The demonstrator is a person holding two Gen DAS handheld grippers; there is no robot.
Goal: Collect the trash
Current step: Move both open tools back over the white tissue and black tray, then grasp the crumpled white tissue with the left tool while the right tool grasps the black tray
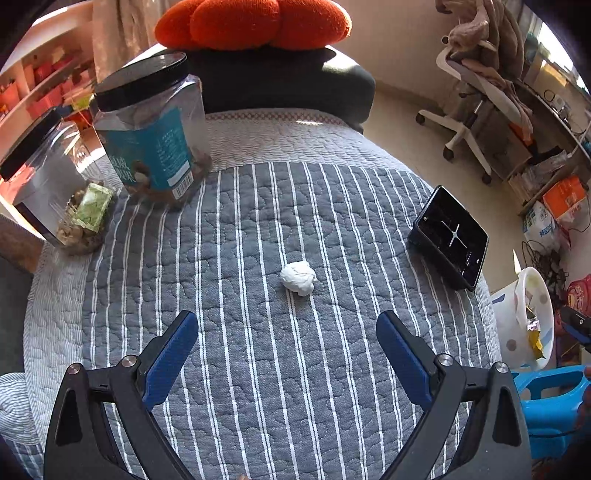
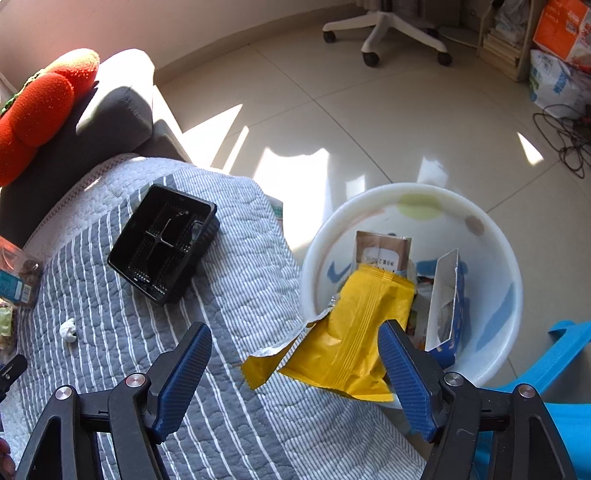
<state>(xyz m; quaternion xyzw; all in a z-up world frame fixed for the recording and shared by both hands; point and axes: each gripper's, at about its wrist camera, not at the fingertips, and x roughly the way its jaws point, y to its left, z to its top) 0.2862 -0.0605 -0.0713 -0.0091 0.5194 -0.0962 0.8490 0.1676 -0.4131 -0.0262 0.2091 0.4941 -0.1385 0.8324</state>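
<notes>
A crumpled white paper ball lies on the striped grey quilt, just ahead of my open, empty left gripper. It also shows small in the right wrist view. A black plastic tray sits at the quilt's right edge, also in the right wrist view. My right gripper is open; a yellow snack wrapper lies between its fingers, over the rim of the white bin, apparently released. The bin holds other wrappers and a carton.
Two clear jars with black lids stand at the quilt's far left. An orange cushion rests on a grey seat behind. A white office chair and cluttered boxes are at right. A blue plastic stool stands beside the bin.
</notes>
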